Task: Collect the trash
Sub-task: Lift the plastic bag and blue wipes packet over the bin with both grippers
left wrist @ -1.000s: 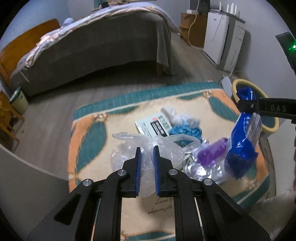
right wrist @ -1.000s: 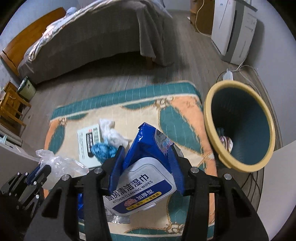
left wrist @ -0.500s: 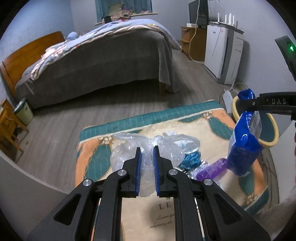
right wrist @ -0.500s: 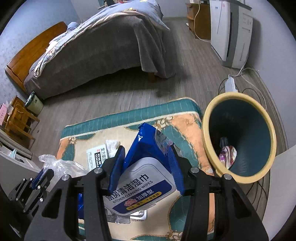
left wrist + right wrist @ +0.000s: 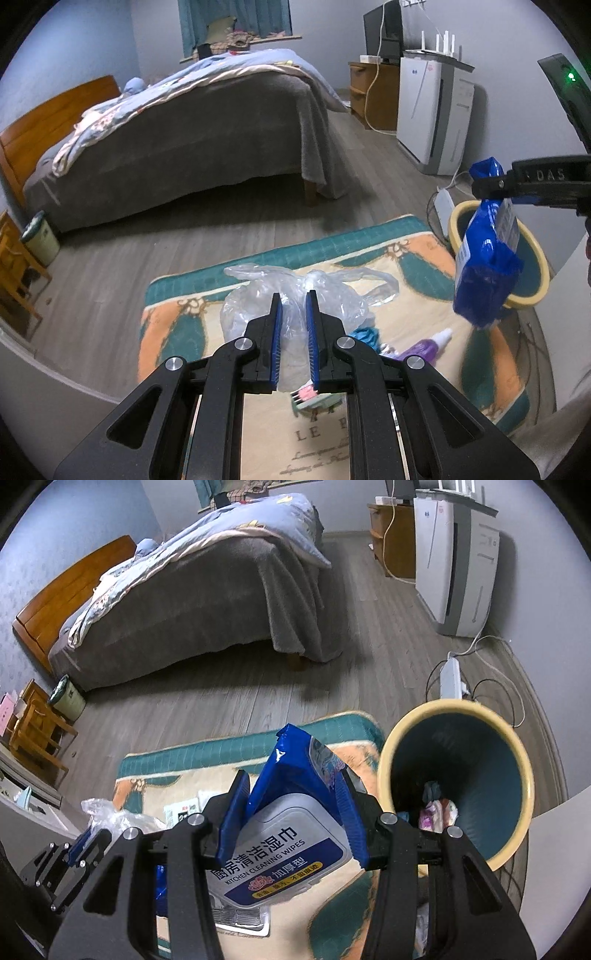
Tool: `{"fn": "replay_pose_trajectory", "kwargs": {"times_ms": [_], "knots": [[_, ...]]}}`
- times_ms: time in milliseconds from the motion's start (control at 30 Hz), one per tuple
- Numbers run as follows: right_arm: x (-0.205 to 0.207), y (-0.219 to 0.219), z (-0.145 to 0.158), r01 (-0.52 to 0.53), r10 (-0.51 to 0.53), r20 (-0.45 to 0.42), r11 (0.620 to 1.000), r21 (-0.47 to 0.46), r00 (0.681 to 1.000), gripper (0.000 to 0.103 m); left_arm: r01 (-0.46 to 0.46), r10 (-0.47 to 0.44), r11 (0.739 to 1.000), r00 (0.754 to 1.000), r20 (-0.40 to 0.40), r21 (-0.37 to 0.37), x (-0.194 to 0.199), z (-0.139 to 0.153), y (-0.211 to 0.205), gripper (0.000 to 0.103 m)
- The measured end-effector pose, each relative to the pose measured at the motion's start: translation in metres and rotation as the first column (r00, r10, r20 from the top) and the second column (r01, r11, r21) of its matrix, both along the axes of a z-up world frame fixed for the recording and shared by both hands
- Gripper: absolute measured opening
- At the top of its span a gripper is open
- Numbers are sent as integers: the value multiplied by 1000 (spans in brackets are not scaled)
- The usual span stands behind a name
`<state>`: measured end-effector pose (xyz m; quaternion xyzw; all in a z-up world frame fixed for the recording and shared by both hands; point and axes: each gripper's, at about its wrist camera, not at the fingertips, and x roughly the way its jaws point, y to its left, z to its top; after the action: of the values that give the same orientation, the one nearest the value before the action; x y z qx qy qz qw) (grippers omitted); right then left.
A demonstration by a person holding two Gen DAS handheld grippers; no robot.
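Both loads have risen off the rug (image 5: 413, 243) since a second ago. The right gripper (image 5: 291, 805) clamps the blue wipes pack (image 5: 280, 849) just beside the bin (image 5: 517, 760); the left gripper (image 5: 292, 325) pinches the clear plastic bag (image 5: 332, 295), seemingly airborne. Centre the pack over the bin mouth before letting go.

A rug (image 5: 413, 254) is lying on the floor in front of the bed (image 5: 177, 147), with a bin (image 5: 458, 775) standing just beside its right edge. A plastic bag (image 5: 295, 295) is sitting between the left gripper (image 5: 292, 306) fingers above the rug's middle. To its right, a wipes pack (image 5: 291, 834) is hanging in the right gripper (image 5: 291, 794), left of the bin's mouth.
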<state>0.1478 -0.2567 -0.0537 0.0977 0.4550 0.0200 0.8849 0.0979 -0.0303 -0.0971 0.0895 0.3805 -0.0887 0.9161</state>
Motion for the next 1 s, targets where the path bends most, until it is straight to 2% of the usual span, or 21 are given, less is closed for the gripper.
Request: {"fn": "replay_pose_trajectory", "kwargs": {"times_ms": [267, 633, 900, 1000], "knots": [[8, -41, 20, 42, -40, 56, 998, -44, 998, 48, 46, -46, 999, 999, -3, 9, 1, -1, -27, 13], [14, -123, 19, 138, -136, 49, 989, -43, 989, 48, 144, -144, 990, 990, -1, 7, 7, 4, -86, 13], [11, -174, 10, 211, -209, 37, 974, -80, 977, 48, 248, -249, 968, 968, -18, -28, 11, -2, -147, 13], [13, -187, 3, 227, -226, 26, 968, -111, 974, 48, 299, -299, 954, 954, -28, -4, 7, -11, -168, 13]]}}
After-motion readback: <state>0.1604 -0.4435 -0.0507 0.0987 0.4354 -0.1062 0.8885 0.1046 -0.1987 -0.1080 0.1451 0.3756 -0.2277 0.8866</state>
